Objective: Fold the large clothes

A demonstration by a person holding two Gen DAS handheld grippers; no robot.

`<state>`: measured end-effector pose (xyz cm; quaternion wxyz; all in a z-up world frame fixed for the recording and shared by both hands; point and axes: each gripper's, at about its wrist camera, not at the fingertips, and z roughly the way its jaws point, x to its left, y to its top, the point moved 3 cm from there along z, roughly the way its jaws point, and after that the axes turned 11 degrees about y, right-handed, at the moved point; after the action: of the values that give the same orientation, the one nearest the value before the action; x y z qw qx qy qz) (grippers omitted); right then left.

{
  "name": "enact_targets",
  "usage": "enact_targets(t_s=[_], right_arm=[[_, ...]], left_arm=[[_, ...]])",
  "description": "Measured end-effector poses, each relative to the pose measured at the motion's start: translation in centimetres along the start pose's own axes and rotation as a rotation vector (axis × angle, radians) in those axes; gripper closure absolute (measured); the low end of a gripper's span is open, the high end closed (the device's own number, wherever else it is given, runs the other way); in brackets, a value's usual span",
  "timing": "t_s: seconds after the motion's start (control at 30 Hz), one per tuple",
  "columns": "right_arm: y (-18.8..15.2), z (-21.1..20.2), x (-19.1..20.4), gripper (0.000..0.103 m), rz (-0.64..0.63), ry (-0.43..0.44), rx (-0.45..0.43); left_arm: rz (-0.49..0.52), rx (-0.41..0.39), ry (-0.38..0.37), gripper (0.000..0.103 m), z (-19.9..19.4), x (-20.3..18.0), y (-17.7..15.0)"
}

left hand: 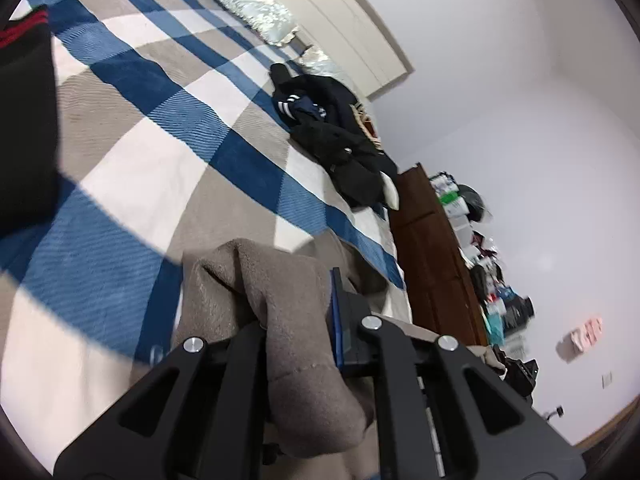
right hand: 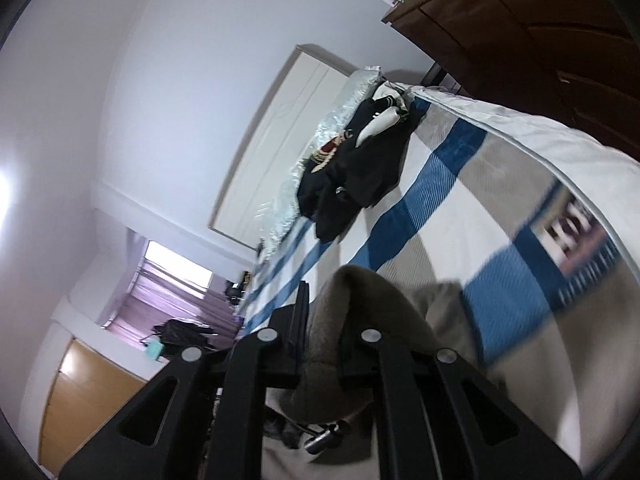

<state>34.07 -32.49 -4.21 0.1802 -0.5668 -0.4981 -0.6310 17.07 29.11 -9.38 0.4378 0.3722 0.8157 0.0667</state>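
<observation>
1. Nearest the left wrist camera, the left gripper [left hand: 298, 322] is clenched on a thick fold of the grey fleece garment [left hand: 280, 292]. The cloth bunches up between the jaws and hangs down past them.
2. The right gripper [right hand: 324, 332] is likewise clamped on another part of the same grey fleece garment [right hand: 348, 300], which arches over the jaws and drops below them. So the task's thing is in both tongs, held over the near part of the bed.
3. The step in hand looks like carrying the held edge across the bed to lay a fold. To do it well, keep both grips firm, keep the two tongs level with each other so the edge stays taut and straight, and lower both together so no wrinkle is trapped.
4. Both tongs point somewhat down toward the bed, and each view is strongly rolled, so the bed runs slantwise across both pictures. Blur at the picture edges suggests quick travel.
5. Beyond the fleece lies the checked bedspread [left hand: 168, 128] in blue, white and grey, bare in its middle part.
6. Farther on, a pile of dark clothes [left hand: 336, 136] waits near the silvery pillows [left hand: 248, 4] and the pale headboard [left hand: 344, 12].
7. Farthest off stands a brown wooden dresser [left hand: 432, 248] with clutter on top, against a white wall.
</observation>
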Motion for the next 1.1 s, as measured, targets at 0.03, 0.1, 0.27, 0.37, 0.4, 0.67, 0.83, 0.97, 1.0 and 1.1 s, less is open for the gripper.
enact_targets(t_s=[0.03, 0.1, 0.27, 0.37, 0.4, 0.67, 0.83, 0.97, 1.0, 1.1], right_arm=[[1.1, 2.1, -1.0, 0.092, -0.006, -0.023, 0.004], [2.5, 5.0, -2.6, 0.092, -0.009, -0.056, 0.015], [3.9, 11.4, -7.7, 0.092, -0.023, -0.188, 0.094], [2.8, 13.7, -11.0, 0.092, -0.04, -0.297, 0.164], [2.4, 14.0, -11.8, 0.092, -0.043, -0.318, 0.182], [-0.7, 15.2, -13.8, 0.065, -0.198, -0.471, 0.342], [-1.4, 12.8, -9.1, 0.016, -0.269, -0.419, 0.326], [-3.1, 11.3, -4.7, 0.013, -0.352, -0.405, 0.341], [-3.7, 10.9, -3.7, 0.009, -0.361, -0.402, 0.349], [-6.2, 10.9, -0.9, 0.004, -0.369, -0.371, 0.395]], left_arm=[[-0.001, 0.001, 0.013, 0.094, 1.6, 0.1, 1.1], [0.009, 0.005, 0.037, 0.093, 4.3, 0.4, 2.7], [0.029, 0.051, 0.155, 0.093, 11.9, 2.3, 5.3], [0.057, 0.098, 0.245, 0.093, 15.3, 4.1, 4.5], [0.058, 0.114, 0.259, 0.092, 16.0, 4.7, 4.2], [0.176, 0.14, 0.276, 0.064, 17.2, 5.6, 2.2], [0.316, 0.14, 0.223, 0.008, 14.3, 2.1, 1.6], [0.36, 0.148, 0.25, 0.008, 11.6, 0.7, 0.3], [0.364, 0.145, 0.246, 0.008, 10.9, 0.5, 0.0], [0.388, 0.138, 0.22, 0.008, 8.2, -1.0, -1.9]])
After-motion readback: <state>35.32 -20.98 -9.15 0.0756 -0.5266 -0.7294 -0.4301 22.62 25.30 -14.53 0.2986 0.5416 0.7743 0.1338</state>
